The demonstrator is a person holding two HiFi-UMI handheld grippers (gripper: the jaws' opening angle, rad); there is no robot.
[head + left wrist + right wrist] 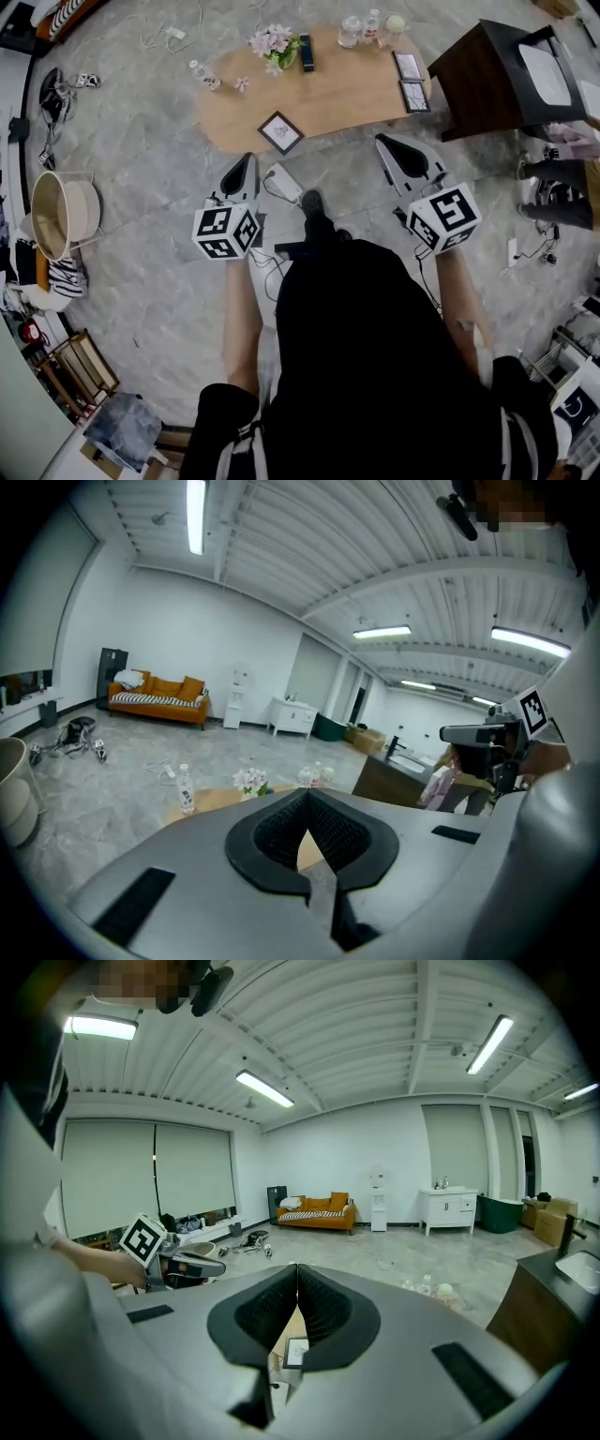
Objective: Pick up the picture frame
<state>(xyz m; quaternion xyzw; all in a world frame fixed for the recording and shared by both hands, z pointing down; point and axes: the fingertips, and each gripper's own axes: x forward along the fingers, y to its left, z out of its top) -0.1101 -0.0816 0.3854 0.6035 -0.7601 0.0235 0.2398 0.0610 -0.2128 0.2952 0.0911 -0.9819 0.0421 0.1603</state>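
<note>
A small dark picture frame (279, 132) lies flat near the front edge of the low wooden table (347, 89), turned like a diamond. Two more dark frames (411, 81) lie at the table's right end. My left gripper (248, 157) hangs over the floor just short of the table, below and left of the small frame, jaws shut and empty (305, 792). My right gripper (382, 140) is at the table's front right edge, also shut with nothing in it (297, 1267). Through the opening behind its jaws the small frame (295, 1352) shows on the table.
Pink flowers (274, 42), a dark box and several bottles (361, 28) stand on the table. A dark cabinet (497, 70) is at the right, a round basket (61, 214) at the left. A power strip (284, 183) and cables lie on the floor by my foot.
</note>
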